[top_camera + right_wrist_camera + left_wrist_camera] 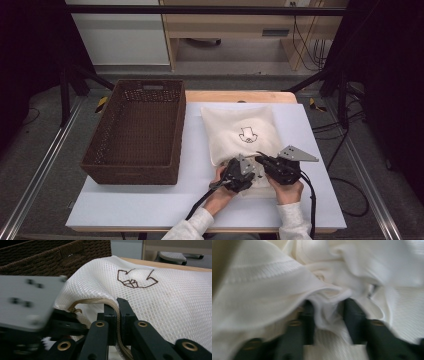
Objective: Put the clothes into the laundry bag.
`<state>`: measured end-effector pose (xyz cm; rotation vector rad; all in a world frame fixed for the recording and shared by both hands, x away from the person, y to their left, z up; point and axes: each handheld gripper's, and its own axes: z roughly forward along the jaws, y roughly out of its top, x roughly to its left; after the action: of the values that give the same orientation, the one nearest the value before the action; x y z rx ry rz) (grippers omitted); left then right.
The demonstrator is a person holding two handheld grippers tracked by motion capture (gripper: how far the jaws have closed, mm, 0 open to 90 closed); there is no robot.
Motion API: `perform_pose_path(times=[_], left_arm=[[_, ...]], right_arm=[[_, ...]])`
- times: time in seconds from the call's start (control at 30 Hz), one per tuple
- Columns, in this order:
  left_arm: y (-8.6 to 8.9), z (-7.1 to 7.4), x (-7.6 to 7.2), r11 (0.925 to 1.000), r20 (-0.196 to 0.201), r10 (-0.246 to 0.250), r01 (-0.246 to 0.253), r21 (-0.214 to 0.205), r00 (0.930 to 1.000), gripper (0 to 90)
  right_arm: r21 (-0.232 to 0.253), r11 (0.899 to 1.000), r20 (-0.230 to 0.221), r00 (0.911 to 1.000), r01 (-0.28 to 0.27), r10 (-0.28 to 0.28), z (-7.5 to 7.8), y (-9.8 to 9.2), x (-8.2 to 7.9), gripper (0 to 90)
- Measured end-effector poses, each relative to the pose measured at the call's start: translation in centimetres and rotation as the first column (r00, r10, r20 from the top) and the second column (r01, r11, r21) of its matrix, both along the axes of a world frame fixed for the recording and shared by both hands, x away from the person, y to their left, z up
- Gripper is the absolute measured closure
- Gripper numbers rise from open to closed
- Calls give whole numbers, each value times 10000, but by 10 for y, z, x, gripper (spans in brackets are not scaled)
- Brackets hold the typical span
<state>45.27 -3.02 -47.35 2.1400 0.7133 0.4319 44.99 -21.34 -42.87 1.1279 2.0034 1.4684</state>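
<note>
Both hands reach in from the near edge of the desk (150, 205), side by side at the near end of the white mesh bag (240, 132). The right claw (117, 315) is clamped on the bag's tan zipper edge (100, 301). The left claw (329, 315) stands partly open with white cloth (262, 290) bunched between its jaws (blurred, so the grip is unclear). A brown wicker basket (135, 132) sits beyond the left claw.

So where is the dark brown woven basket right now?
In the high view, the dark brown woven basket sits on the table's left half, beside the white mesh zipper bag to its right.
</note>
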Motion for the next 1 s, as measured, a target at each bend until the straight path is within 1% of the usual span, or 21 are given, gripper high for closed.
perform_pose_path(times=[0.07, 0.1, 0.13, 0.17, 0.23, 0.27, 0.3, 0.33, 0.43, 0.47, 0.53, 0.57, 0.6, 0.63, 0.67, 0.77, 0.87, 0.9, 0.93, 0.97, 1.0], left_arm=[[11, 2, -11, 9999, 72, 100, -99, -124, 9999, 473], [16, 2, -15, 9998, 92, 154, -152, -160, 9998, 469], [18, 1, -18, 9997, 7, 215, -215, -128, 9998, 469], [19, -1, -19, 9997, -147, 238, -238, 21, 9996, 471], [18, -6, -18, 9975, -85, 399, -394, 587, 9992, 489], [17, -10, -17, 9964, -167, 401, -387, 756, 9991, 489], [18, -11, -18, 9972, -189, 419, -406, 621, 9989, 490], [19, -11, -19, 9975, -143, 404, -395, 594, 9991, 501], [23, -11, -22, 9976, -149, 376, -367, 580, 9992, 567], [24, -11, -22, 9979, -249, 361, -347, 539, 9990, 594], [25, -10, -24, 9979, -381, 428, -409, 499, 9984, 685], [25, -9, -27, 9949, -156, 650, -636, 788, 9978, 753], [27, -8, -29, 9944, -72, 603, -594, 873, 9982, 818], [29, -7, -30, 9943, -133, 644, -631, 856, 9978, 843], [32, -6, -33, 9947, -72, 708, -701, 757, 9975, 857], [41, -2, -40, 9952, -90, 832, -826, 515, 9965, 857], [48, -3, -46, 9960, -333, 813, -800, 398, 9961, 823], [50, -3, -47, 9966, -368, 751, -737, 379, 9965, 796], [51, -3, -47, 9960, -218, 773, -763, 465, 9968, 747], [51, -3, -45, 9956, -146, 839, -832, 422, 9964, 709], [50, -2, -42, 9953, -171, 918, -913, 315, 9956, 677]], right_arm=[[4, 10000, -13, 10000, 13, -13, 0, 0, 0, 867], [-25, 10000, -9, 10000, 15, -15, 0, 0, 0, 868], [-16, 10000, -4, 10000, 28, -28, 0, 0, 0, 868], [-47, 10000, -24, 10000, 22, -22, 0, 0, 0, 868], [-101, 9999, 4, 10000, -5, 5, -1, 0, 0, 868], [-134, 9999, 20, 10000, -7, 7, -1, 0, 0, 868], [-115, 9999, 12, 10000, 18, -18, -1, 0, 0, 868], [-69, 10000, -27, 10000, 7, -7, 0, -1, 0, 868], [-39, 10000, -27, 10000, 27, -27, -1, -2, 1, 868], [-37, 10000, -26, 10000, 27, -27, -1, -2, 1, 868], [-96, 10000, -4, 10000, -3, 3, -1, -2, 0, 868], [-91, 10000, -1, 10000, 6, -6, -1, -3, 0, 868], [-16, 10000, 6, 10000, 67, -67, 0, -3, 0, 868], [-19, 10000, -7, 10000, 67, -67, 0, -3, 0, 868], [-2, 10000, 11, 10000, 72, -72, 0, -4, 0, 868], [-1, 10000, -18, 10000, 82, -82, 0, -5, 0, 868], [-48, 10000, 3, 10000, 42, -42, 0, -4, 0, 868], [-57, 10000, 0, 10000, 33, -33, 0, -5, 0, 868], [-62, 10000, -2, 10000, 30, -30, 0, -4, 0, 868], [-65, 10000, -12, 10000, 22, -22, 0, -5, 0, 868], [-60, 10000, -33, 10000, 24, -25, -1, -4, 0, 868]])
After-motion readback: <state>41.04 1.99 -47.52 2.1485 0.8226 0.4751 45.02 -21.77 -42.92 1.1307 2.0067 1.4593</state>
